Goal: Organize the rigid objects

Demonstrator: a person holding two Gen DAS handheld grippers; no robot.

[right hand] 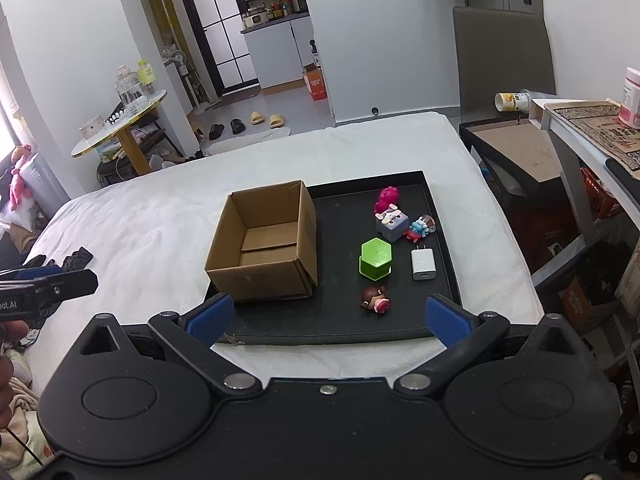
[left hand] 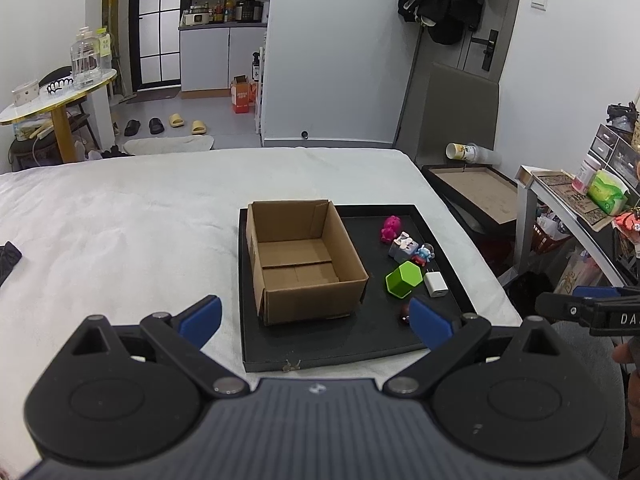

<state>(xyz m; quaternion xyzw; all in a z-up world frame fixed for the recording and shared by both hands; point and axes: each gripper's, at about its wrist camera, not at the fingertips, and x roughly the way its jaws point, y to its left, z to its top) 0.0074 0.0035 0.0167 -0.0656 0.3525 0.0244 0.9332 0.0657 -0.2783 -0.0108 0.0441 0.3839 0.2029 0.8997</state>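
Hovering spread and empty, the left gripper [left hand: 316, 318] and right gripper [right hand: 328, 316] have yet to start: box [right hand: 266, 246] bare (toys beside it on the tray [right hand: 340, 330]). Next, probably grasp the doll [right hand: 375, 299].

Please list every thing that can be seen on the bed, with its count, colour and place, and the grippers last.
tray: 1, black, on the white bed
box: 1, brown cardboard, open and empty, left part of tray
pink toy: 1, far right part of tray
cube toy: 1, grey, just in front of pink toy
small figure: 1, blue and red, right of cube toy
hexagon: 1, green, beside box
charger: 1, white, right of hexagon
doll: 1, brown hair, pink dress, nearest tray edge
left gripper: blue pads, open
right gripper: blue pads, open
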